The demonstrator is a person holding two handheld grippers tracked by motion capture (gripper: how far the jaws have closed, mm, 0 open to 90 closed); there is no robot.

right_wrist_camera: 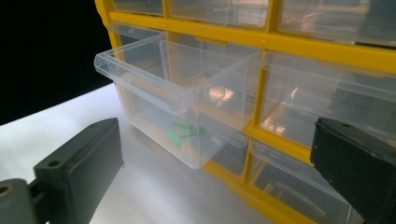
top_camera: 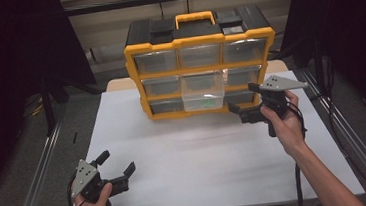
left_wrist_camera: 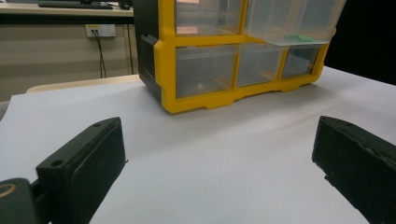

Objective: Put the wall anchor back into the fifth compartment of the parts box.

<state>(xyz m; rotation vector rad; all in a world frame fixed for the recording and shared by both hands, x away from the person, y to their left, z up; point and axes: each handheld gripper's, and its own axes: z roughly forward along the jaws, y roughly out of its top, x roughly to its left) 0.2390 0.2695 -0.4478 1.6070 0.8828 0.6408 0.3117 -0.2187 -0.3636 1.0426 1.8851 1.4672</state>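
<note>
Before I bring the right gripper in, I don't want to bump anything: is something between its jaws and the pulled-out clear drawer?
Nothing visible. The right gripper has its jaws spread, and only bare white table lies between it and the pulled-out drawer with its small green pieces.

Overhead, looking forward; both tool cameras share the organizer (top_camera: 200,64), right nearer.

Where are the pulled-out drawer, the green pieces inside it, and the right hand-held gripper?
pulled-out drawer (right_wrist_camera: 154,70): right gripper view, clear front wall by the rim.
green pieces (right_wrist_camera: 184,132): right gripper view, the middle piece on the drawer floor.
right hand-held gripper (top_camera: 244,110): high view, midway between its fingertips.
</note>
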